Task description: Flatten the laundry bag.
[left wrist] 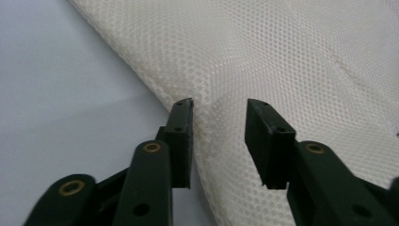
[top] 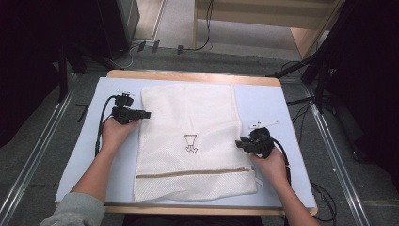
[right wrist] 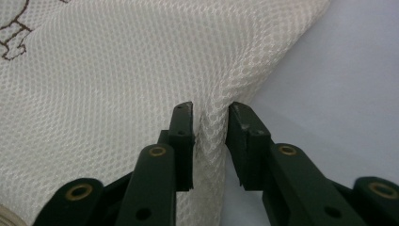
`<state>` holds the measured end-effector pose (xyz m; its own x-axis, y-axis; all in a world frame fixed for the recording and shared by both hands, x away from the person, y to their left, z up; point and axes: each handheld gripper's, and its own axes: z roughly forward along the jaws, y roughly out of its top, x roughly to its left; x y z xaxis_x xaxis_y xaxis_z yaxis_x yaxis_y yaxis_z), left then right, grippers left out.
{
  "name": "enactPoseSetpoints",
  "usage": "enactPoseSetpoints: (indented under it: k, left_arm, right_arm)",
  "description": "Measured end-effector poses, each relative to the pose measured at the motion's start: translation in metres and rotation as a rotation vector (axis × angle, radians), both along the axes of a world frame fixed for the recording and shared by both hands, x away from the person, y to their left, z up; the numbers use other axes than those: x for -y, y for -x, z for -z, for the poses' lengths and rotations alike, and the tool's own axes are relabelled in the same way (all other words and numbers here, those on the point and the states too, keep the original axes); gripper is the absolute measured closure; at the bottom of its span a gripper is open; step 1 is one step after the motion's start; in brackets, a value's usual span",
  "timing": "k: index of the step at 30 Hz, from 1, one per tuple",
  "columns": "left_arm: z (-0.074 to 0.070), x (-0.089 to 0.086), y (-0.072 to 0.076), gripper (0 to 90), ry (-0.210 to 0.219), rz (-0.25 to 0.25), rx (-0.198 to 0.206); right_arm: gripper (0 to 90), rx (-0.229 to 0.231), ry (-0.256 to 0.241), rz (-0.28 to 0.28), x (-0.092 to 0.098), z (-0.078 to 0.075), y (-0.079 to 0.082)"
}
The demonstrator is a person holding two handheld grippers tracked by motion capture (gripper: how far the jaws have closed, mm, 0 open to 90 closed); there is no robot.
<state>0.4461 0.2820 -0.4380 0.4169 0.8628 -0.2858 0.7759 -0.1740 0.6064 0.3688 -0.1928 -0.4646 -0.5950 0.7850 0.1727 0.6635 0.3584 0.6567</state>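
A white mesh laundry bag (top: 188, 122) lies flat on a light blue mat (top: 263, 103), with a tan zipper (top: 193, 173) near its front end and a small brown logo (top: 190, 142) at its middle. My left gripper (top: 148, 114) is at the bag's left edge. In the left gripper view its jaws (left wrist: 219, 106) stand open, with the mesh (left wrist: 282, 56) edge lying between them. My right gripper (top: 237, 143) is at the bag's right edge. In the right gripper view its jaws (right wrist: 211, 109) pinch a raised fold of mesh (right wrist: 117, 70).
The mat covers a wooden table (top: 188, 75) and shows bare on both sides of the bag (left wrist: 56, 94) (right wrist: 348, 84). Cables (top: 301, 101) and black stands (top: 324, 70) lie on the floor around the table. Metal rails (top: 339, 160) run along the floor on both sides.
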Motion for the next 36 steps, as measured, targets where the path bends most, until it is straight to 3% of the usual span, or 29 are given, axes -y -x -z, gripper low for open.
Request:
enactPoseSetpoints:
  k: [4,5,11,18,23,27,30,33,36]
  left_arm:
    - [-0.005,0.001,0.007,51.1,-0.016,0.018,-0.010]
    - [-0.005,0.000,0.010,50.5,-0.012,0.014,0.005]
    - [-0.013,-0.002,0.031,47.7,0.014,0.017,0.005]
    - [-0.011,0.002,0.053,46.6,-0.018,0.036,-0.001]
    - [-0.004,-0.002,0.067,45.8,-0.026,0.038,-0.028]
    - [0.003,-0.003,0.072,45.7,-0.023,0.046,-0.059]
    - [0.007,0.002,0.074,45.6,-0.026,0.052,-0.077]
    - [0.009,0.007,0.076,44.1,-0.035,0.046,-0.061]
    - [0.011,0.009,0.077,52.0,-0.016,0.038,-0.059]
  right_arm:
    - [61.9,0.015,-0.014,-0.001,0.002,-0.002,0.000]
    - [59.5,0.017,-0.015,0.001,0.002,-0.003,0.000]
    - [52.3,0.060,-0.056,0.001,0.007,-0.009,0.004]
    - [51.4,0.067,-0.066,0.004,0.012,-0.008,0.003]
    - [50.4,0.072,-0.074,0.006,0.012,-0.005,-0.001]
    - [49.6,0.055,-0.073,0.006,0.010,-0.001,-0.006]
    - [49.6,0.033,-0.045,-0.002,0.006,0.004,-0.010]
    - [50.1,0.013,-0.023,-0.018,-0.001,0.009,-0.012]
    - [53.4,0.029,-0.016,-0.038,-0.007,0.009,-0.012]
